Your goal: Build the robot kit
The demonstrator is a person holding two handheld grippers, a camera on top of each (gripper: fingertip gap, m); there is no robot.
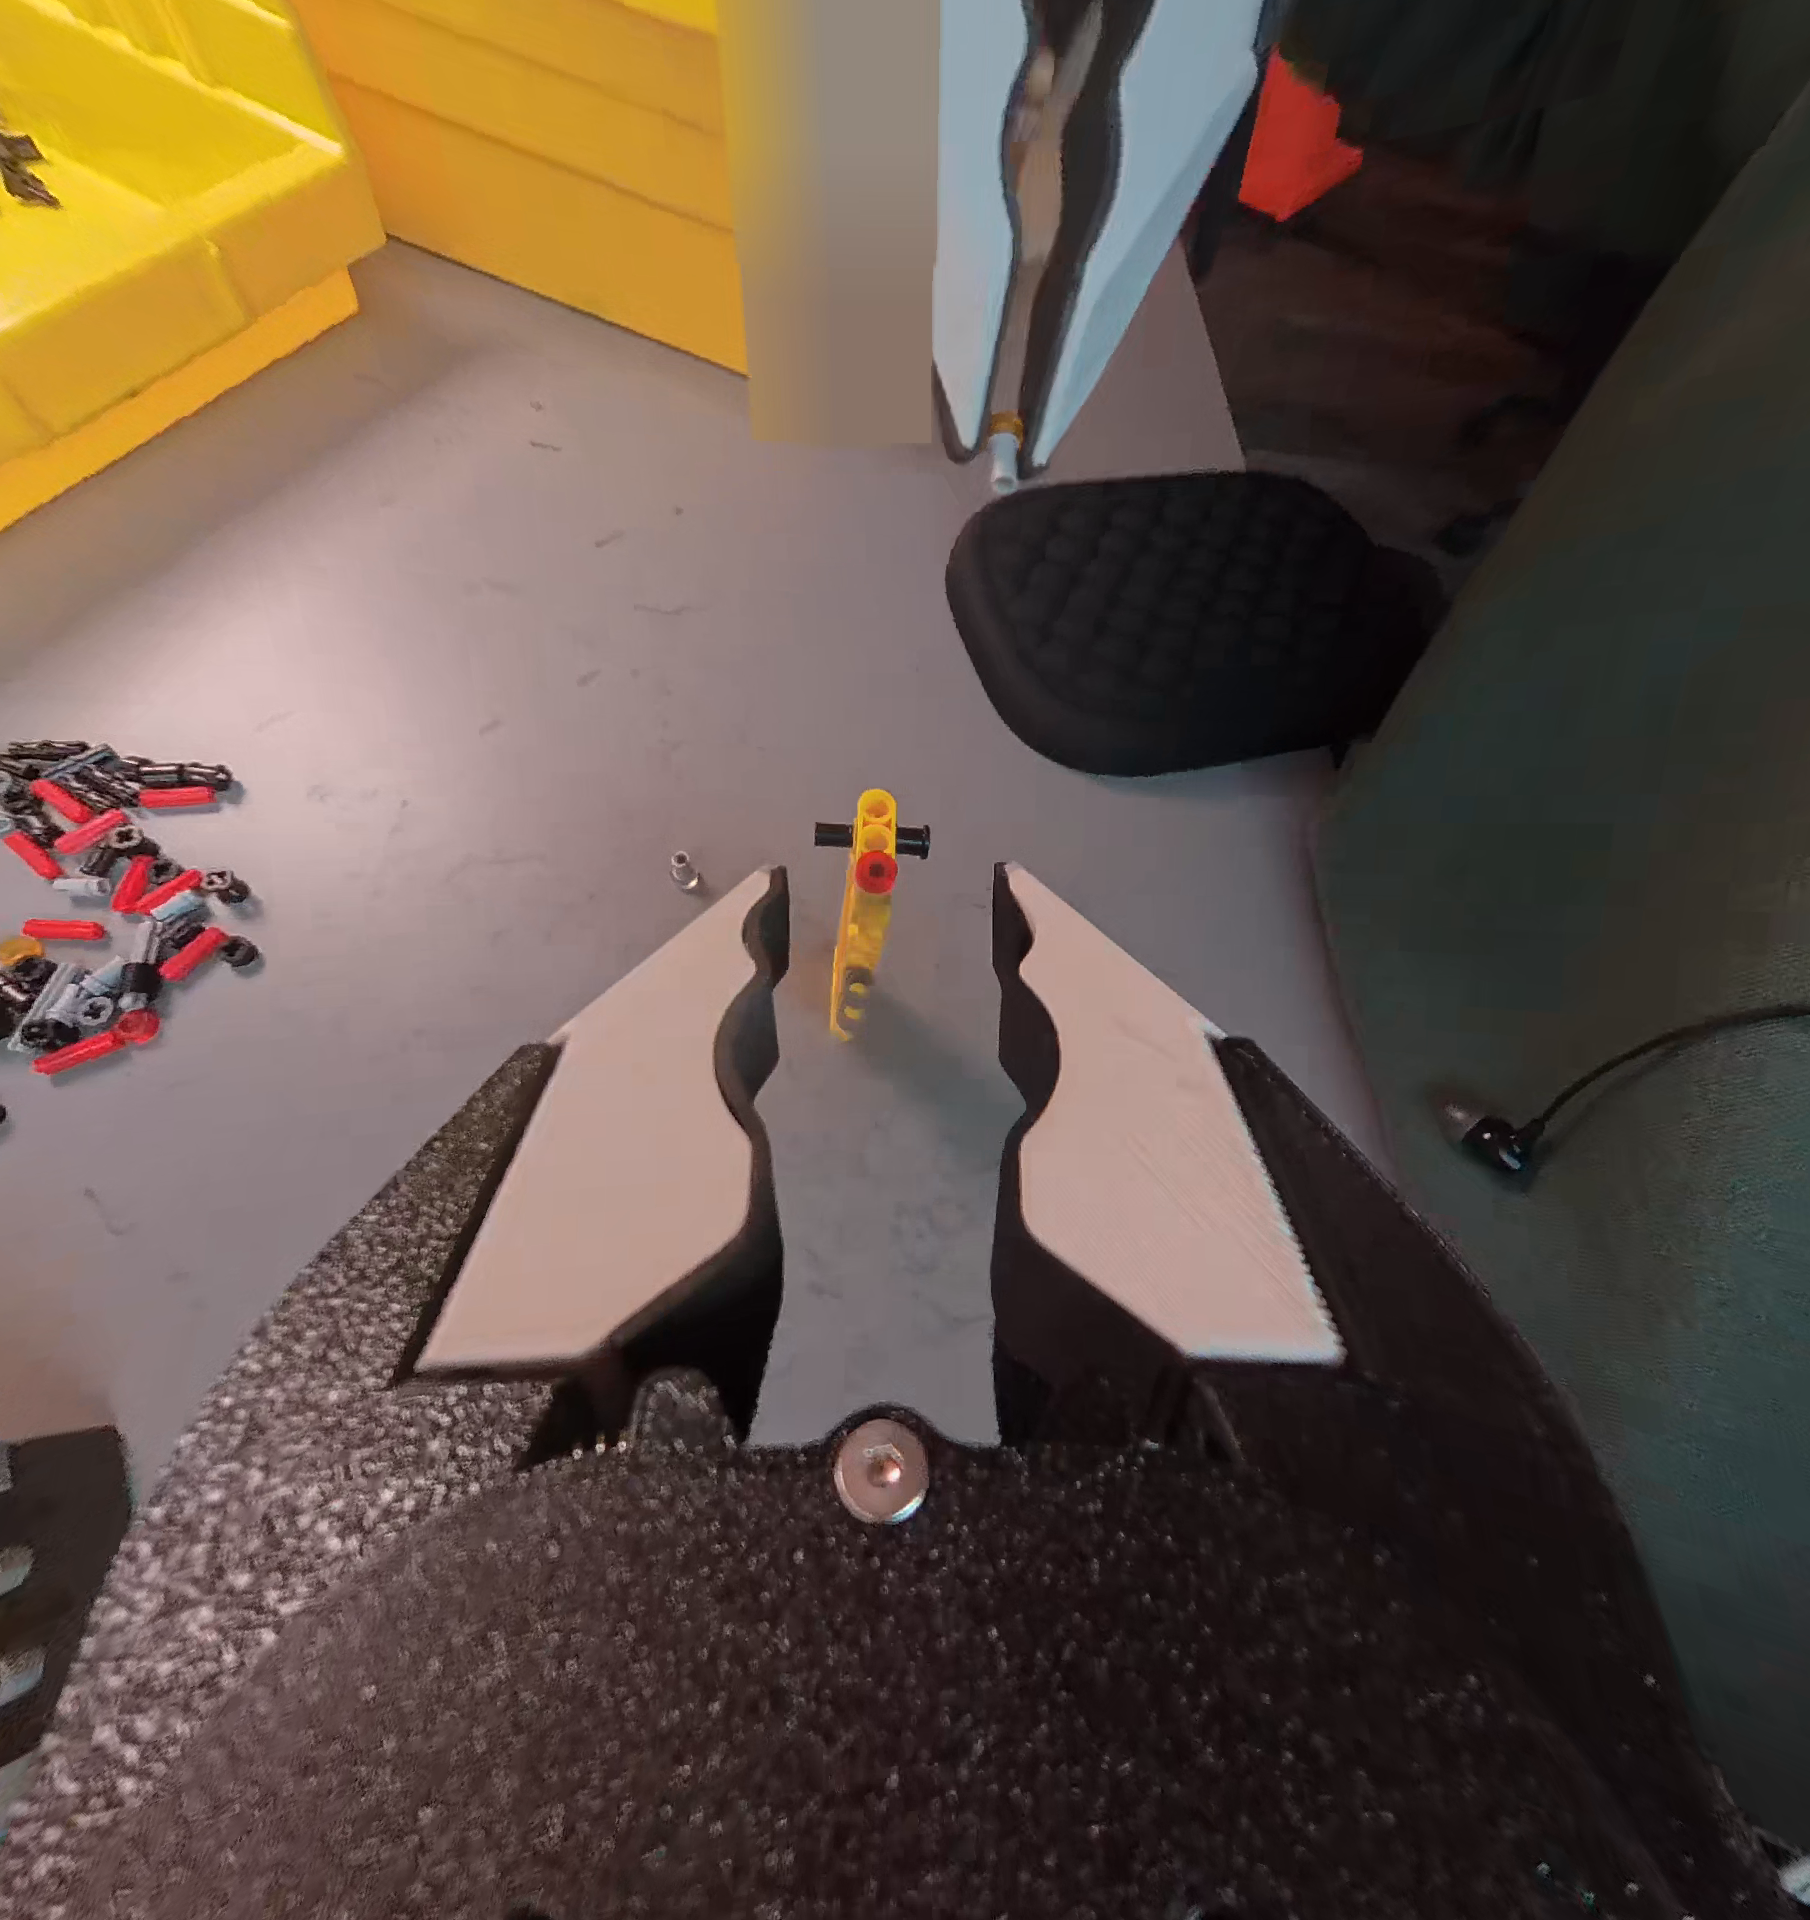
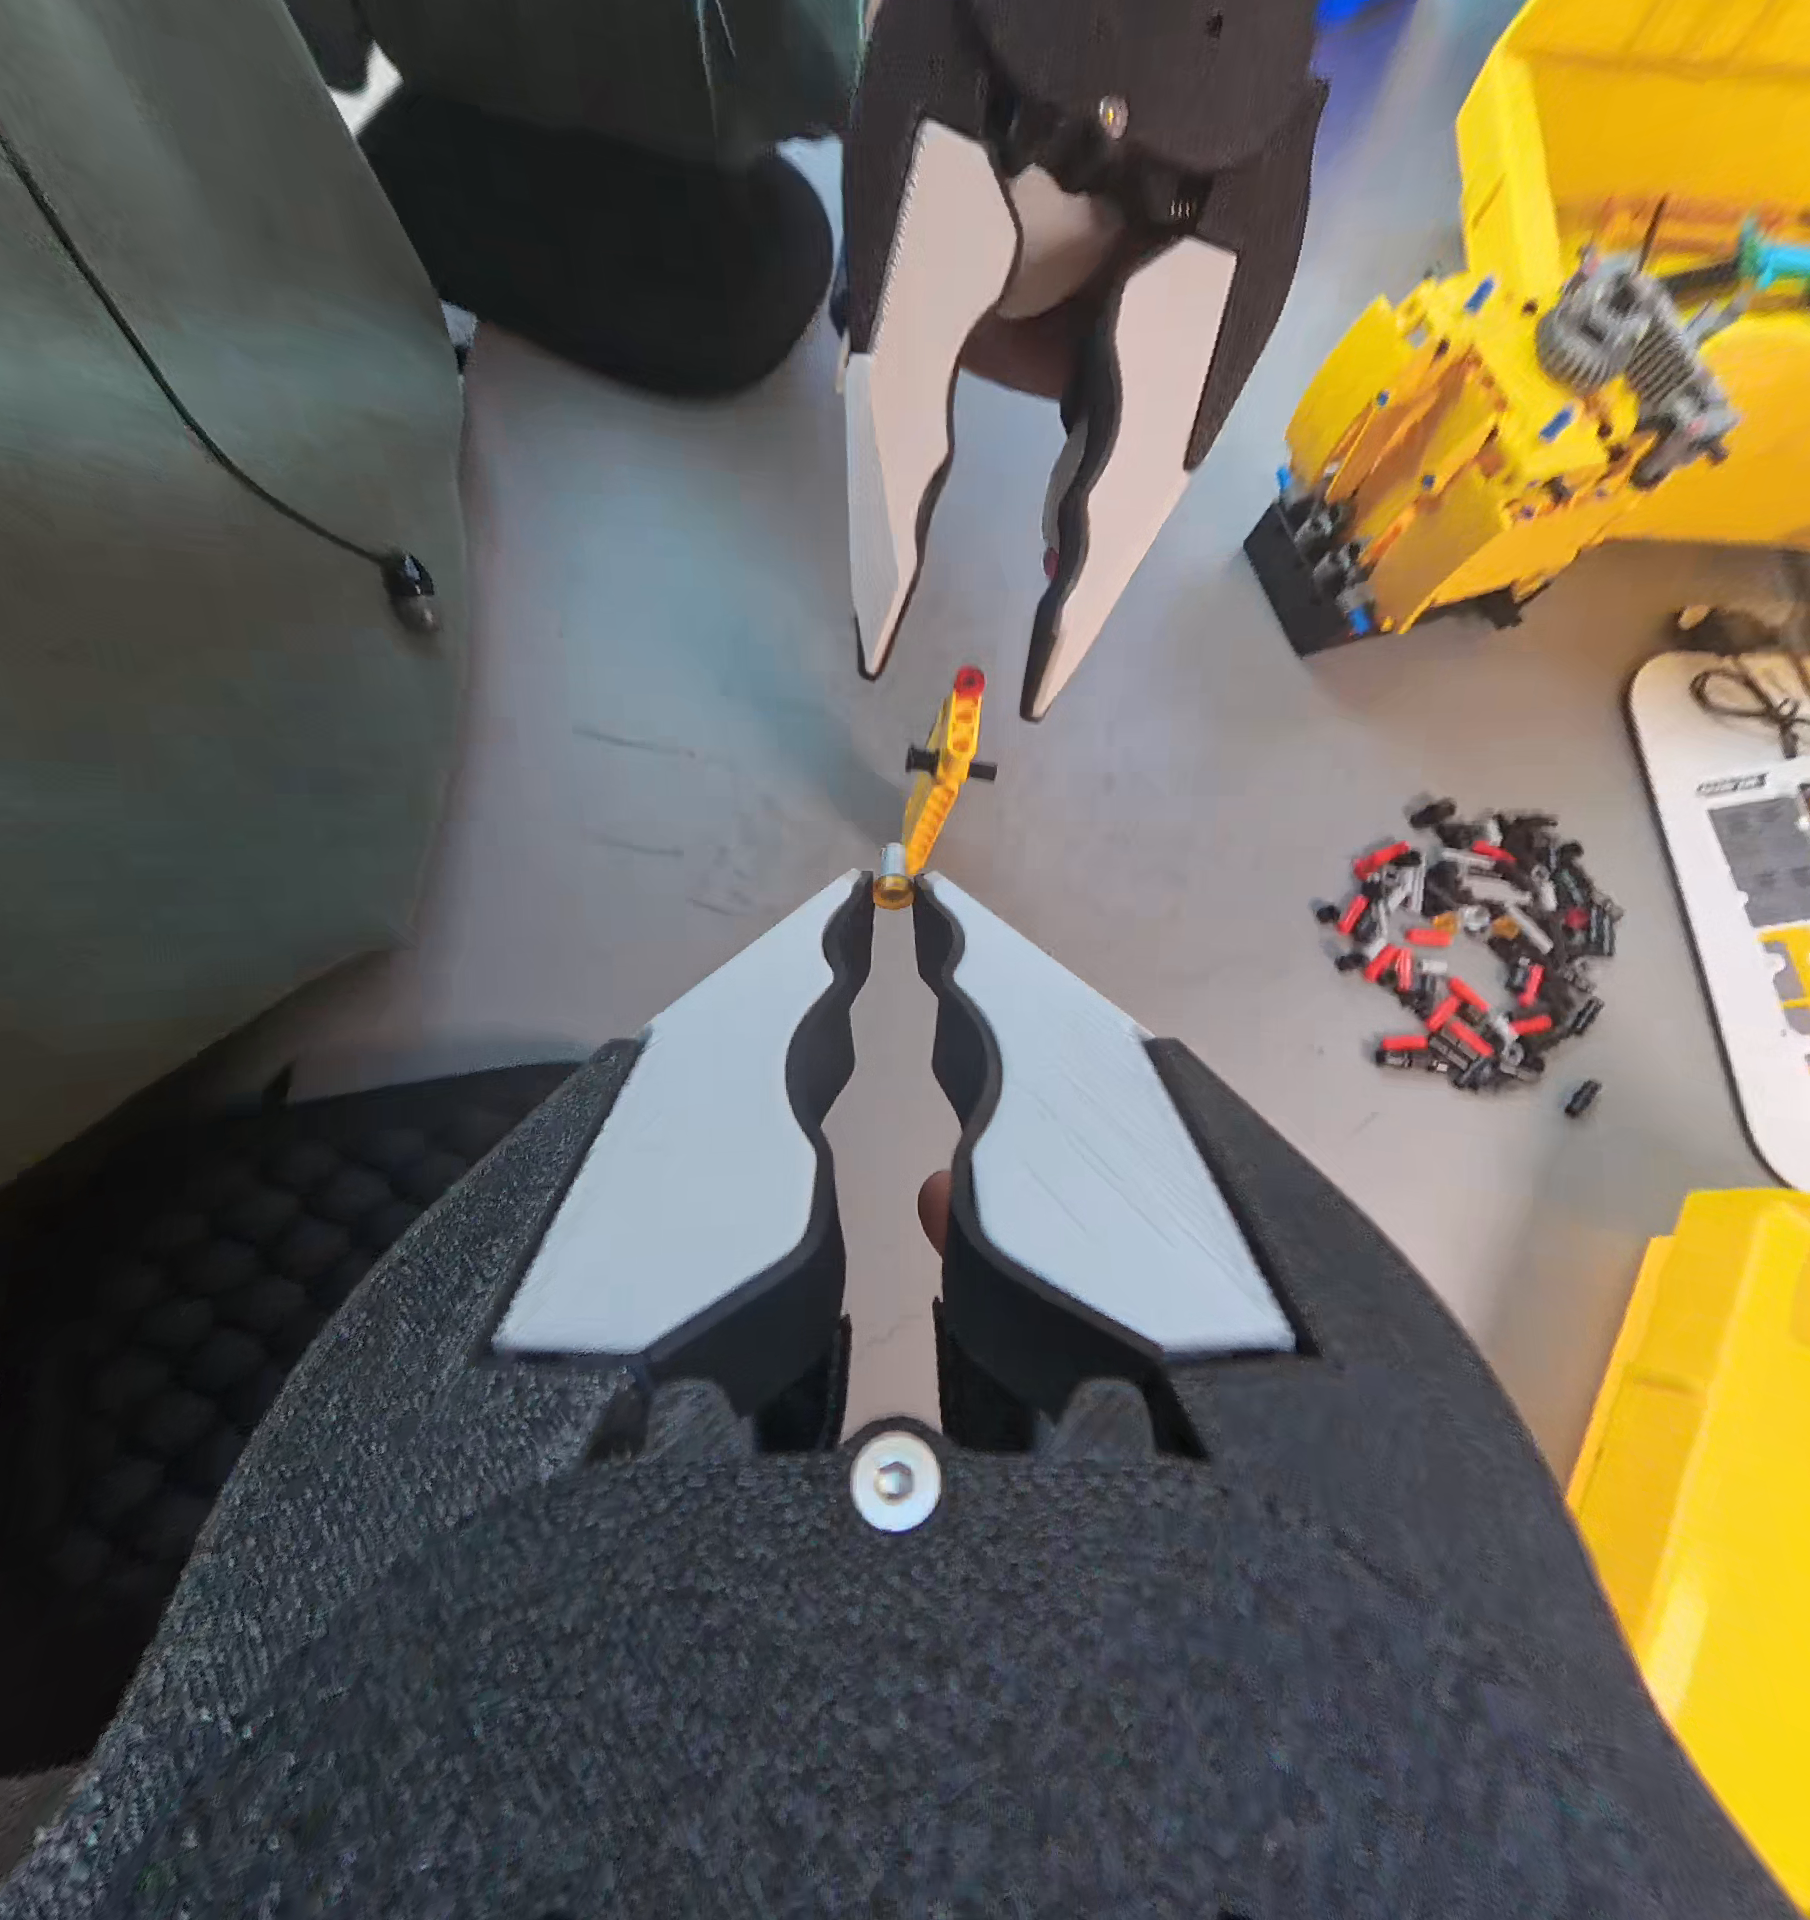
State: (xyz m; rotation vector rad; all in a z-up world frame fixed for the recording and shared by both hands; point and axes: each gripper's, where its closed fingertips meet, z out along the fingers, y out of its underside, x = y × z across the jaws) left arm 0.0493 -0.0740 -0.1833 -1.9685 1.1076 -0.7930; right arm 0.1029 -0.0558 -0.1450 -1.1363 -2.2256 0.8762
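A grey, lightly scuffed bench (image 1: 485, 582) carries a yellow beam (image 1: 859, 925) with black pin and red cap; yellow bins (image 1: 153, 260) lie beyond it and a pile of red, black and grey pins (image 1: 80, 914) to its side. The left hand-held gripper (image 1: 888, 883) is spread around the beam without touching; the right hand-held gripper (image 2: 893, 885) pinches a small orange-and-grey pin (image 2: 892, 878) just beside the beam's end. The bins are blurred and cut off by the edge.

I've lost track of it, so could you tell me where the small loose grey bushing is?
In the left wrist view, the grey bushing sits on the table just beyond the left gripper's left fingertip, left of the yellow beam.
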